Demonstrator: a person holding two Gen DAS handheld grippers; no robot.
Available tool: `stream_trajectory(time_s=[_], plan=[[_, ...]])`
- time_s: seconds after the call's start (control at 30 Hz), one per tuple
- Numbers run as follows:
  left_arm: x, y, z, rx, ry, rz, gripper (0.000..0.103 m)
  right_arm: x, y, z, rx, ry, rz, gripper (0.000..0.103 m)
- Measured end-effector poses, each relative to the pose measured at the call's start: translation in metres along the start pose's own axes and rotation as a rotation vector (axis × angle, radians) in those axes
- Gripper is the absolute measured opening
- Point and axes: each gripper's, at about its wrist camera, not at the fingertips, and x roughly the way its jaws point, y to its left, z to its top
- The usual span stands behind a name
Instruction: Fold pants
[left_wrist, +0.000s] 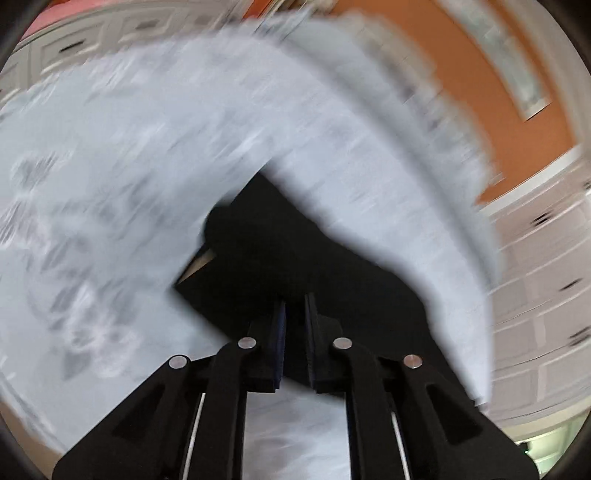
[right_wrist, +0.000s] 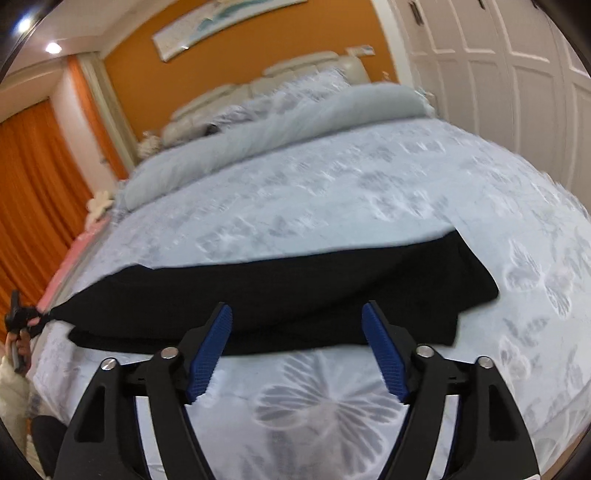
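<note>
From the foot of the bed, the far left shows long orange curtains (right_wrist: 33, 192) hanging by the pink edge of the mattress. Low at that same edge a hand (right_wrist: 20, 341) holds the left gripper (right_wrist: 35, 318), whose tip meets the bunched corner of the black fabric pants (right_wrist: 295, 291). In the left wrist view that left gripper (left_wrist: 294, 306) has its jaws clenched almost together on dark cloth, and the pants (left_wrist: 280, 251) spread away from them as a black shape with a pale tag or lining showing at one fold; the blur is too heavy to read anything on it.

The pants lie folded lengthwise into a long flat band across the pale blue bedspread (right_wrist: 332, 184), which is printed with grey and white flowers. The band runs from the left edge of the bed toward the right, where its squared end rests flat.

Near the middle, the right gripper (right_wrist: 297, 314) hovers at the near edge of the pants with its jaws released and spread wide, the ribbed blue pads (right_wrist: 210, 354) bare and nothing between them.

Beyond, a rolled light blue duvet (right_wrist: 280, 125) crosses the bed in front of a cream padded headboard (right_wrist: 258, 85). Above it, on the orange wall, hangs a long framed picture (right_wrist: 221, 26); no writing on it can be made out. At the right stand white panelled wardrobe doors (right_wrist: 498, 66).
</note>
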Motion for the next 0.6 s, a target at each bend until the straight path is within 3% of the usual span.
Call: stream_trajectory(time_s=[0.07, 0.13, 0.27, 0.33, 0.4, 0.47, 0.6], plan=[[0.030, 0.021, -0.012, -0.048, 0.077, 0.148, 0.007, 0.010, -0.021, -0.007, 0.099, 0.052, -0.021, 0.073], [0.023, 0.032, -0.019, -0.107, 0.015, 0.145, 0.008, 0.014, -0.039, -0.011, 0.188, 0.096, -0.016, 0.073], [-0.017, 0.018, -0.028, -0.208, -0.109, 0.159, 0.019, 0.003, -0.059, -0.011, 0.269, 0.083, -0.012, 0.074], [-0.030, -0.014, -0.034, -0.141, -0.137, 0.178, 0.030, 0.007, -0.067, -0.002, 0.313, 0.085, -0.006, 0.074], [-0.036, -0.051, -0.044, -0.023, -0.158, 0.194, 0.055, 0.024, -0.072, 0.016, 0.362, 0.110, 0.021, 0.074], [-0.040, -0.095, -0.064, 0.101, -0.187, 0.188, 0.073, 0.046, -0.077, 0.030, 0.387, 0.139, -0.006, 0.074], [-0.019, -0.159, -0.105, 0.267, -0.178, 0.096, 0.078, 0.101, -0.086, 0.044, 0.483, 0.197, -0.039, 0.074]])
